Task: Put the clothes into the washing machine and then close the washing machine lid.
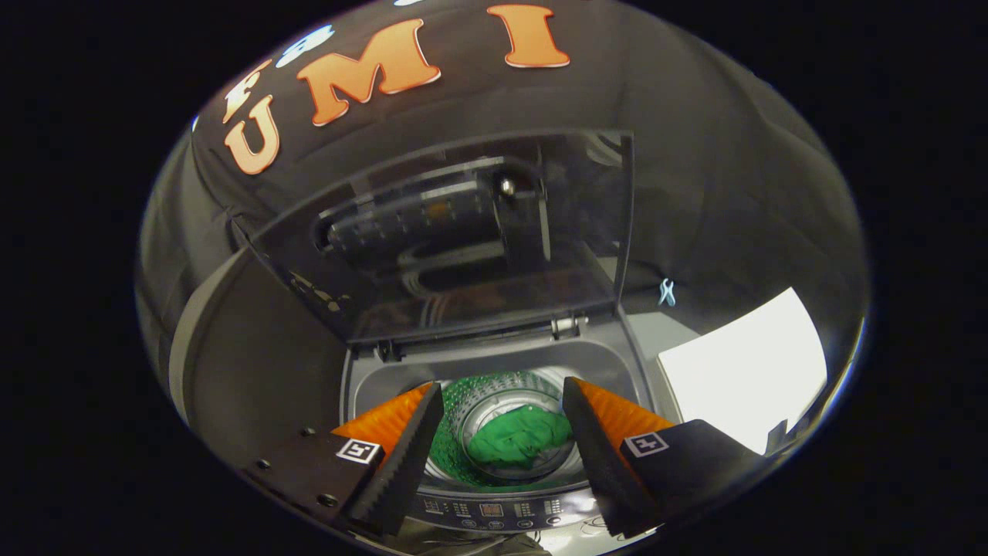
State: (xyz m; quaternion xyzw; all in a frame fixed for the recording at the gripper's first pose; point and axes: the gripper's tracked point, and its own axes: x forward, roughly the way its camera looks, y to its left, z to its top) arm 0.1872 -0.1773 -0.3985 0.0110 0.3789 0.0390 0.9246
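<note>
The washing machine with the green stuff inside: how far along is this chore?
Done: the crumpled green garment lies at the bottom of the steel drum. In hand: nothing; the orange-and-black claw hangs open above the opening. Left: the dark see-through lid stands upright on its hinges, so it needs swinging down.

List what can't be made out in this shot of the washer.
- Green cloth in the drum, gripper view: its kind is untellable; it lies bunched, seen between the open gripper fingers.
- Control panel markings: too small, partly behind the fingers.
- Raised lid: its glass mirrors the drum, hiding what lies behind.
- White sheet beside the machine: cut off at the edge.
</note>
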